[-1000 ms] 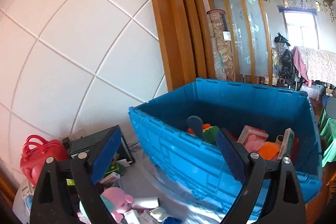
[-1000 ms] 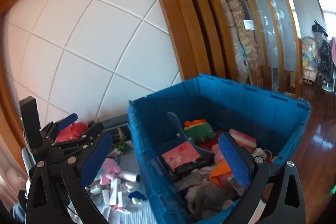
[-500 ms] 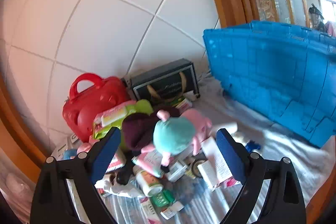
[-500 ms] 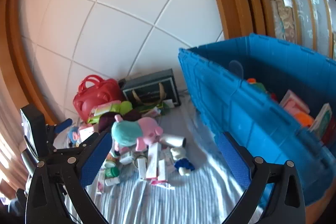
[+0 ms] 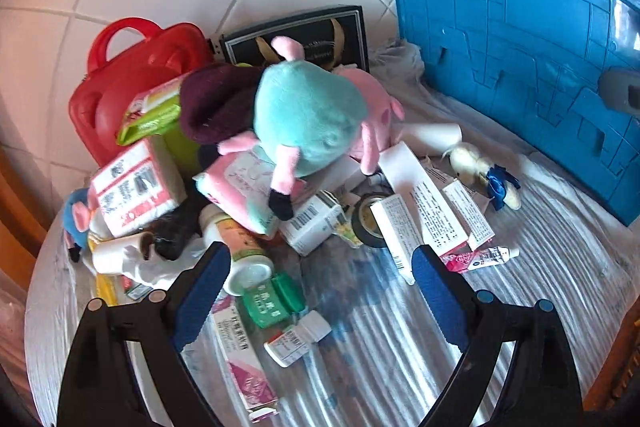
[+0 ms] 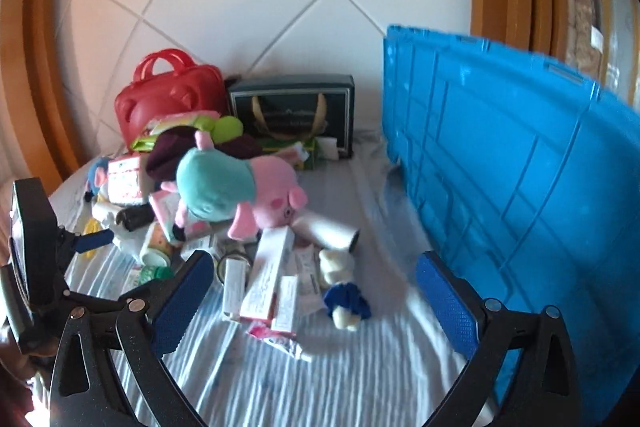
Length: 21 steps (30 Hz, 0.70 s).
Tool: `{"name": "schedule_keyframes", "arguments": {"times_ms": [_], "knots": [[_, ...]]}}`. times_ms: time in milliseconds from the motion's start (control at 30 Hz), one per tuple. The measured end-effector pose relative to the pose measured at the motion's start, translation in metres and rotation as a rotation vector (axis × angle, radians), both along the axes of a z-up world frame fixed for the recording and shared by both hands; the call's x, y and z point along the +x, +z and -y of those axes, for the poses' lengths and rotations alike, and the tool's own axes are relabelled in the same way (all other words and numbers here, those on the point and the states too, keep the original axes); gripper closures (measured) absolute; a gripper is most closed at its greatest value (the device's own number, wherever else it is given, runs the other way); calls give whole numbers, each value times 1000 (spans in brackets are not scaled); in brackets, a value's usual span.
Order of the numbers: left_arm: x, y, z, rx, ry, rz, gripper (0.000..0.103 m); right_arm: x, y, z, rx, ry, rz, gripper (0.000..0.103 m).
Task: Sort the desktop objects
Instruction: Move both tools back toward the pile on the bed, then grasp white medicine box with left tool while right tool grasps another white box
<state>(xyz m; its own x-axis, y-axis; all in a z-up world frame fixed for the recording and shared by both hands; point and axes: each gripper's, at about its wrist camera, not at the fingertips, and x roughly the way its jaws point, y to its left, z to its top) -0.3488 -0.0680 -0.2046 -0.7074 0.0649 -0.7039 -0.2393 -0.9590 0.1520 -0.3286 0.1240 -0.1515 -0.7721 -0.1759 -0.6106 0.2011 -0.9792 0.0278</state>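
Observation:
A heap of desktop objects lies on a striped cloth left of a blue crate. A pink plush pig in a teal dress tops the heap. Around it are white cartons, a tape roll, a small white plush with a blue bow and a tube. My left gripper hangs open above a green box and a small bottle. My right gripper is open over the cartons, holding nothing.
A red carry case and a dark gift box stand against the tiled wall. The crate's side wall blocks the right. Bare cloth lies near the front. The left gripper's body shows at the right wrist view's left edge.
Both grippers swung left and down, away from the crate's open top to the heap on the cloth. The crate's inside has left view. Both jaws stayed open.

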Motion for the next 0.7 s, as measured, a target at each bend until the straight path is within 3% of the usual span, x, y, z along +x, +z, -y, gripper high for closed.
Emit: {"name": "schedule_keyframes", "arguments": {"times_ms": [100,233,367,433,567,700], "knots": [[-19,-17,-16,20,-45,48,10,-19,-34,4,34,48,107,2],[-44,-35,-36,18,-101,88,16,-41,-65,3,-17,78,217,19],[-73,-59,-36,52,-88,180,30,-62,-82,-1,-74,86,286,21],[-81,-70,-32,102,-84,227,30,-71,-90,-1,-97,99,323,21],[-78,-73,-31,118,-88,223,30,-84,-109,4,-125,119,395,25],[-69,-71,-18,133,-84,232,30,-88,-124,15,-115,150,461,41]]}}
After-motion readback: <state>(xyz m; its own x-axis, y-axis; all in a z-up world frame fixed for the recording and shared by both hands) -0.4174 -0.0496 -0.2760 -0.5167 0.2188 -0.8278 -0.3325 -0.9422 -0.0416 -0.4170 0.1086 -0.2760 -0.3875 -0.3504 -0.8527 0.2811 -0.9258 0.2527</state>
